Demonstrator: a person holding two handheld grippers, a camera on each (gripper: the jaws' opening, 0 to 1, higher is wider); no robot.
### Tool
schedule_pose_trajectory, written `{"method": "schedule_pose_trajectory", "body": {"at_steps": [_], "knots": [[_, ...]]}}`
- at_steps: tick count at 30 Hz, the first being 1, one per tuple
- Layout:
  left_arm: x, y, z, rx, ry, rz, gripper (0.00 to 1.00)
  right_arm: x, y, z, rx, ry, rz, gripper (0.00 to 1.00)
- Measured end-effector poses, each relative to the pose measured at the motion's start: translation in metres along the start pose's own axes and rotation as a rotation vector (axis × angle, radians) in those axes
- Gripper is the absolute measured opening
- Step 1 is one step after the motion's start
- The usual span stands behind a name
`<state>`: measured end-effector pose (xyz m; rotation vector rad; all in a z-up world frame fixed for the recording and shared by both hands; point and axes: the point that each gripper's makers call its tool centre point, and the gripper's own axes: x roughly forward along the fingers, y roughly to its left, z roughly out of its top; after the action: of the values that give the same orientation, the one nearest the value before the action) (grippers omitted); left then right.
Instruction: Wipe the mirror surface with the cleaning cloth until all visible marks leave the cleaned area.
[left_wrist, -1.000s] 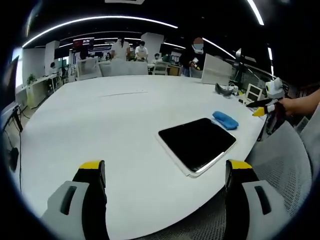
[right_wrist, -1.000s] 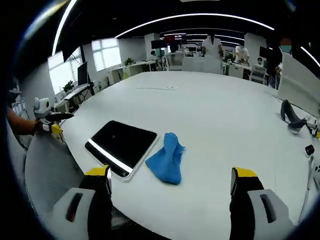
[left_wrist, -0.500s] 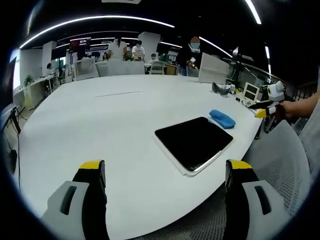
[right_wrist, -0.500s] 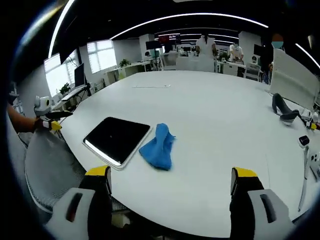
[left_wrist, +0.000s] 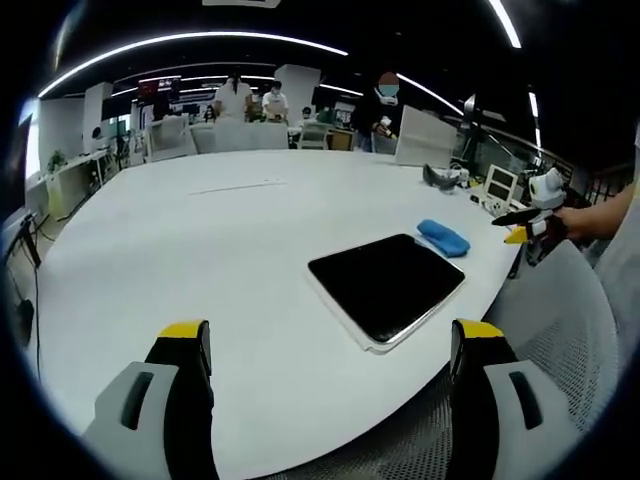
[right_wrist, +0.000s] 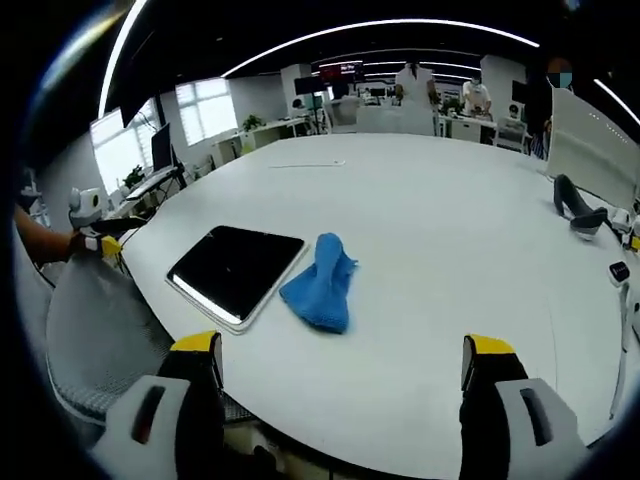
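A dark rectangular mirror (left_wrist: 388, 285) with a pale frame lies flat on the white table (left_wrist: 180, 240), near its front edge. A crumpled blue cleaning cloth (left_wrist: 443, 237) rests just beyond the mirror's far corner. In the right gripper view the mirror (right_wrist: 238, 270) sits left of centre and the cloth (right_wrist: 320, 283) lies against its right side. My left gripper (left_wrist: 330, 400) is open, well short of the mirror, nothing between its jaws. My right gripper (right_wrist: 340, 405) is open too, hovering short of the cloth. The other gripper (left_wrist: 530, 215) shows at the right in the left gripper view, and as the other gripper (right_wrist: 95, 235) at the left here.
A grey mesh chair (left_wrist: 560, 330) stands at the table edge by the mirror. A white monitor (left_wrist: 428, 138) and a dark curved object (left_wrist: 447, 178) sit at the far right. Several people stand at desks in the background. A long white strip (left_wrist: 240, 185) lies mid-table.
Both views shifted slightly as the hands moved; in the right gripper view the cloth and mirror sit a little lower and closer. Mirror and cloth lie where they were. Both grippers stay open.
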<state>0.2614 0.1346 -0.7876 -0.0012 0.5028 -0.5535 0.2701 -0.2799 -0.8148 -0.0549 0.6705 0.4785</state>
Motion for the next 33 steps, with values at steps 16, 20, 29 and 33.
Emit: {"method": "schedule_pose_trajectory", "body": {"at_steps": [16,20,29,33], "knots": [[-0.001,0.002,0.001,0.008,-0.006,0.021,0.99,0.000,-0.012,0.008,0.006,-0.015,0.020,0.99],[-0.001,0.003,0.001,0.012,-0.005,0.025,0.99,-0.001,-0.016,0.004,0.014,-0.009,0.015,0.99],[-0.002,0.005,0.002,-0.002,-0.010,0.039,0.99,-0.002,-0.018,0.004,-0.004,0.008,0.036,0.99],[-0.001,0.005,0.001,-0.002,-0.001,0.037,0.99,-0.001,-0.020,0.005,0.001,0.003,0.039,0.99]]}}
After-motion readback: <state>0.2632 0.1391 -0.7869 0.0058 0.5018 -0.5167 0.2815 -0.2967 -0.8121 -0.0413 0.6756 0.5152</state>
